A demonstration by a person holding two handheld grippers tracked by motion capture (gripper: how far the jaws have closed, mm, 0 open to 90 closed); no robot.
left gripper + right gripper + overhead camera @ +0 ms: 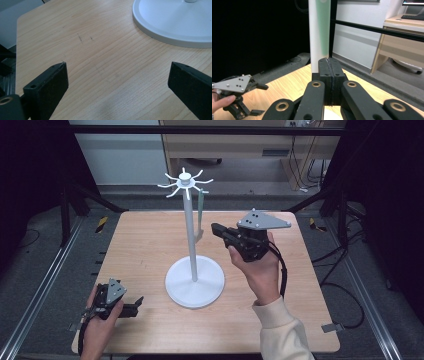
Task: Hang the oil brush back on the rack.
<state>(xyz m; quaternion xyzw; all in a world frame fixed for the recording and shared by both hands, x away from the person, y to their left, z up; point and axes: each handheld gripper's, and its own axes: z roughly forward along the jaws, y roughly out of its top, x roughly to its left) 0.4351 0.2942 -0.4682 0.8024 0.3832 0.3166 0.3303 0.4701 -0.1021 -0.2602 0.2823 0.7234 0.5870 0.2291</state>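
At frame centre the green strip (200,212) already hangs on the white stand (189,227), right gripper (216,228) clenched empty beside it, left gripper (139,302) released.

Standing on a grey floor (45,270), a light wooden table (145,240) with rounded corners, framed by black metal rails (210,130) and flanked by dark curtains (30,180). Sitting behind it against a pale wall (120,155), a light wooden desk (225,142) with black cables (305,165) hanging beside it.
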